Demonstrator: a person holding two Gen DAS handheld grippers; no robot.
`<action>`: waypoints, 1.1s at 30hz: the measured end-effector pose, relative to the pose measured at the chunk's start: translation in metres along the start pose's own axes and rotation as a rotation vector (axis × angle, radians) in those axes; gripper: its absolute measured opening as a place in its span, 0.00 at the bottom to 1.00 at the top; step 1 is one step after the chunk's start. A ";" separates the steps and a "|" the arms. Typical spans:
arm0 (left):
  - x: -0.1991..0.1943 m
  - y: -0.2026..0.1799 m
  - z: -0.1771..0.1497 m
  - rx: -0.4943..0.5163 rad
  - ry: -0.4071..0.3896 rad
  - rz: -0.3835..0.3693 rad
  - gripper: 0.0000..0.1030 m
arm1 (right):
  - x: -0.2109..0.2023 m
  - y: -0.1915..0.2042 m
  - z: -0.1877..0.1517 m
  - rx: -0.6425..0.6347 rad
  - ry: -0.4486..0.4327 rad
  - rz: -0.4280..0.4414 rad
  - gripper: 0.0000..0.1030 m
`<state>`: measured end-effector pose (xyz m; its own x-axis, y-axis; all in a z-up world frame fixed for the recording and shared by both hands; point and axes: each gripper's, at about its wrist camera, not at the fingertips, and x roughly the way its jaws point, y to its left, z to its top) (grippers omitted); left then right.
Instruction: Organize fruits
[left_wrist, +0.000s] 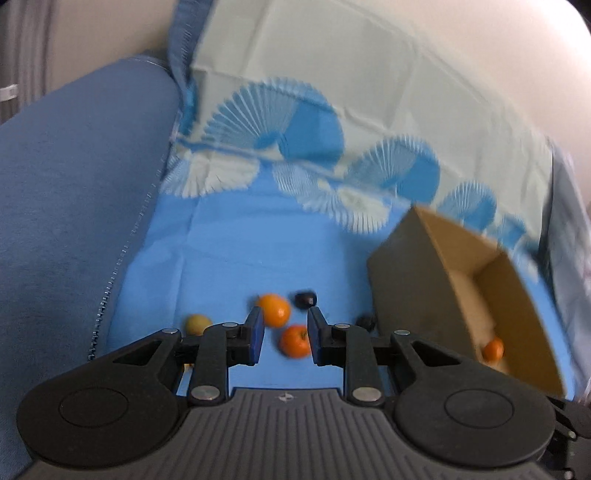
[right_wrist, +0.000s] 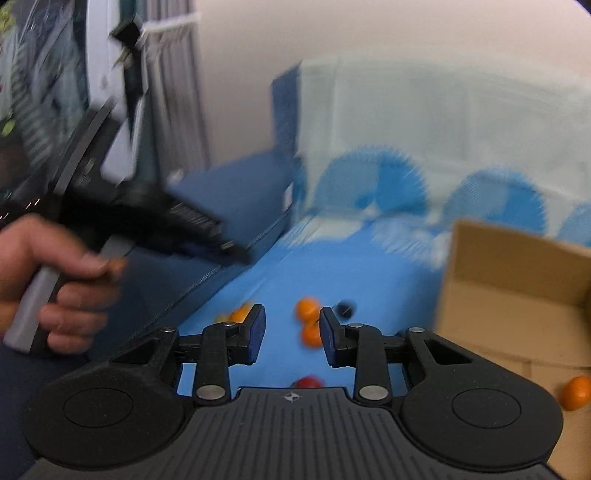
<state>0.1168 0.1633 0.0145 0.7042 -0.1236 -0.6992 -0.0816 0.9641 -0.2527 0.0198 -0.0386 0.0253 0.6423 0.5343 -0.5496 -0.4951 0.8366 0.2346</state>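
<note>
Several fruits lie on a blue cloth (left_wrist: 221, 258): two oranges (left_wrist: 275, 309) (left_wrist: 294, 340), two dark plums (left_wrist: 306, 298) (left_wrist: 366, 320) and a yellowish fruit (left_wrist: 197, 324). A tilted cardboard box (left_wrist: 417, 280) on the right holds one orange (left_wrist: 494, 349). My left gripper (left_wrist: 285, 312) hovers open above the oranges with nothing between its pads. In the right wrist view my right gripper (right_wrist: 291, 312) is open and empty over the same oranges (right_wrist: 307, 308) (right_wrist: 311, 334), with a red fruit (right_wrist: 309, 382) below it and the box (right_wrist: 509, 295) to the right.
A blue cushion (left_wrist: 74, 203) rises along the left edge of the cloth. The cloth's fan-patterned part (left_wrist: 295, 129) drapes up the back. A person's hand (right_wrist: 55, 295) holds the left gripper's body (right_wrist: 177, 221) at the left of the right wrist view.
</note>
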 end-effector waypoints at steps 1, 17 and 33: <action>0.005 -0.003 0.000 0.018 0.012 0.017 0.28 | 0.008 0.004 -0.001 0.000 0.028 0.002 0.33; 0.069 0.020 0.001 0.003 0.195 0.306 0.57 | 0.102 0.012 -0.022 -0.070 0.284 -0.081 0.58; 0.104 0.008 -0.008 0.112 0.259 0.365 0.57 | 0.128 0.005 -0.035 -0.091 0.360 -0.121 0.30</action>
<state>0.1832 0.1561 -0.0657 0.4433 0.1882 -0.8764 -0.2049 0.9731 0.1053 0.0793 0.0297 -0.0724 0.4606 0.3423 -0.8190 -0.4887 0.8680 0.0879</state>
